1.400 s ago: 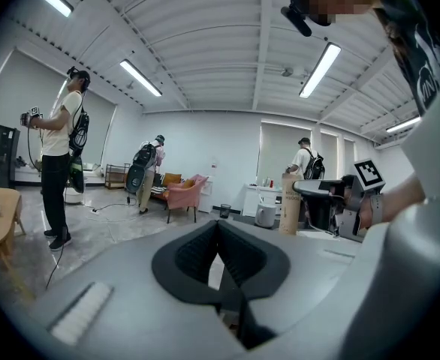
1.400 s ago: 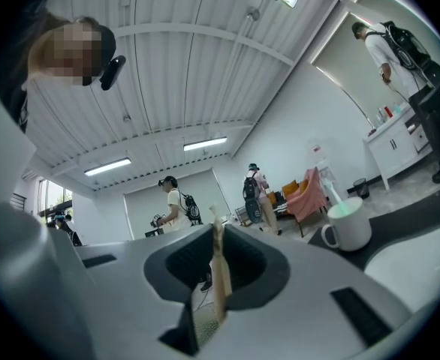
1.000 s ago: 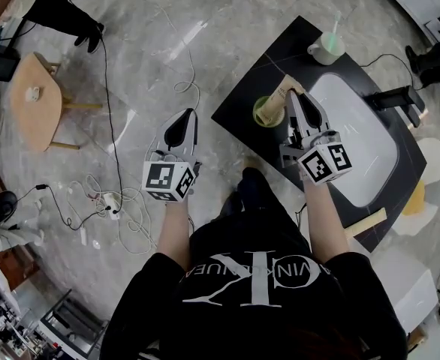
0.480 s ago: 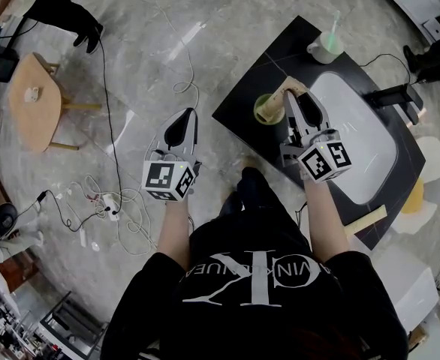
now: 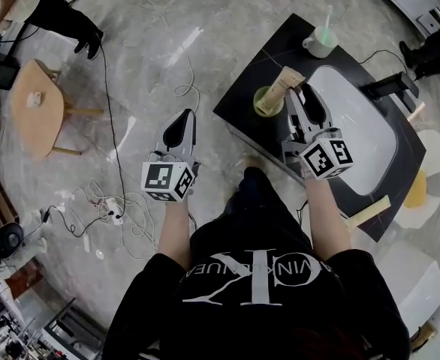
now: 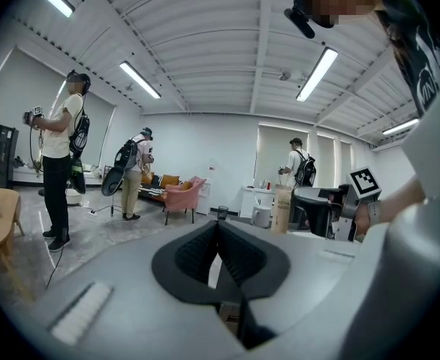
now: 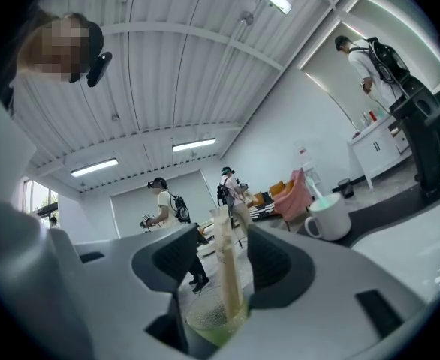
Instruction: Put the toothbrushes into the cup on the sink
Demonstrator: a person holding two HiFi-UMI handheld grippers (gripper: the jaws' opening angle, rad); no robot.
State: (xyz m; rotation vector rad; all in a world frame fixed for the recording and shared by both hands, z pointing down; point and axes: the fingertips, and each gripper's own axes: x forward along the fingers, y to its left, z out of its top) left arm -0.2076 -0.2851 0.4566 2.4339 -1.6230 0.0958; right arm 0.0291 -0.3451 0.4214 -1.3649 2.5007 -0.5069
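Note:
On the black sink counter stands a green cup with a beige toothbrush pack upright in it. My right gripper is level at the cup with the pack between its jaws. Those jaws have just been opening, and the pads stand clear of the pack on both sides. A white mug at the counter's far end holds a green toothbrush. My left gripper hangs over the floor, shut and empty.
The white basin and a black faucet lie right of the cup. A wooden strip rests at the counter's near corner. On the floor are cables and a small wooden table. Several people stand around the room.
The right gripper's jaws have spread away from the toothbrush pack, which now stands in the green cup on its own. The left gripper has stayed where it was.

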